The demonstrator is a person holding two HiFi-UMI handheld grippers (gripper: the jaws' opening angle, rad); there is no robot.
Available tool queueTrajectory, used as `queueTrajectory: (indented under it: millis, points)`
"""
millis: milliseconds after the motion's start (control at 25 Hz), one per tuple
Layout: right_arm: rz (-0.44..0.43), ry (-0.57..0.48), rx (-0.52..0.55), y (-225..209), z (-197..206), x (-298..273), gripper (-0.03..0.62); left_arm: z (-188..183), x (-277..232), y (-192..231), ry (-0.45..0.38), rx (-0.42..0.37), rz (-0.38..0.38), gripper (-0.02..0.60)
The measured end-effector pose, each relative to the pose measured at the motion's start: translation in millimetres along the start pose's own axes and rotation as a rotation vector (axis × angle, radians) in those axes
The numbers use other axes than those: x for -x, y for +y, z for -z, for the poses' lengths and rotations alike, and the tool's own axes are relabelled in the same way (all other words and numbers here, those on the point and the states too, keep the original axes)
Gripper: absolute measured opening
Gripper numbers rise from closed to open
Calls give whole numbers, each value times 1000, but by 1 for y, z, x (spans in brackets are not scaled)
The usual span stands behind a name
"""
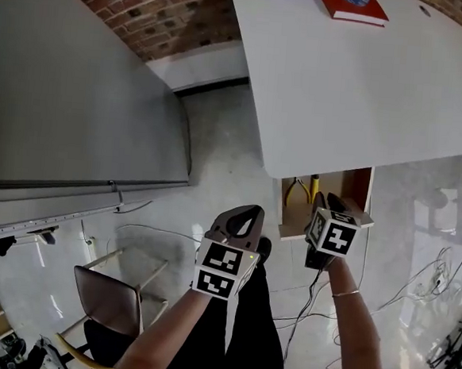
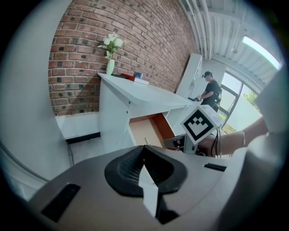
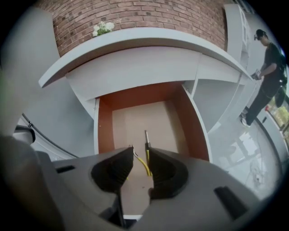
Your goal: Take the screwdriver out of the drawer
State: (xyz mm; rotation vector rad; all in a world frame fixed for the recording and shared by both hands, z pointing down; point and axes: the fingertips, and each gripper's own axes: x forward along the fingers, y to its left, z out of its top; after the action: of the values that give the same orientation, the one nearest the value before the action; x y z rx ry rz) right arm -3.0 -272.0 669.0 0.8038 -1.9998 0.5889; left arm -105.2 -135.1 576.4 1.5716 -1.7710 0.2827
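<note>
The drawer [image 1: 364, 189] stands pulled out under the white desk [image 1: 357, 94]. Inside lie the screwdriver [image 1: 314, 186], with a yellow handle, and yellow-handled pliers [image 1: 296, 191]. My right gripper [image 1: 329, 202] hovers over the drawer's front end, open. In the right gripper view the screwdriver [image 3: 146, 136] points away from me with its steel shaft showing just past the right gripper [image 3: 141, 155]; its handle is hidden behind the right jaw. My left gripper [image 1: 247, 214] hangs left of the drawer, shut on nothing. The left gripper [image 2: 143, 151] faces the drawer [image 2: 149, 128].
A red book [image 1: 352, 6] lies at the desk's far end, and a vase of flowers [image 2: 110, 54] stands on it. A chair [image 1: 107, 297] sits low left, cables [image 1: 414, 290] trail on the floor at right. A person [image 3: 266, 67] stands far right.
</note>
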Motion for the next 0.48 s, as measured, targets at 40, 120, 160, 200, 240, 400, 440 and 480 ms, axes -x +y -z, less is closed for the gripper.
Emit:
queueTrajectory:
  millis: [40, 120, 160, 200, 240, 400, 440, 480]
  points:
    - [1, 8, -2, -1, 2, -6, 94, 3, -2, 2, -1, 9, -6, -6]
    - [-3, 28, -4, -3, 5, -18, 94, 5, -8, 4, 0, 25, -14, -6]
    - [-5, 38, 2, -3, 5, -23, 94, 5, -10, 3, -1, 31, -17, -6]
    - [-5, 46, 12, -4, 6, -28, 94, 5, -12, 3, -2, 36, -18, -6]
    - [-3, 54, 24, -5, 6, -33, 94, 6, -14, 3, -4, 39, -19, -6]
    - [10, 75, 60, -7, 7, -51, 94, 11, -19, 5, -8, 55, -26, -6]
    - [11, 79, 68, -7, 7, -54, 94, 13, -19, 6, -13, 62, -30, -6]
    - [12, 83, 77, -8, 8, -58, 94, 14, -20, 7, -17, 68, -33, -6]
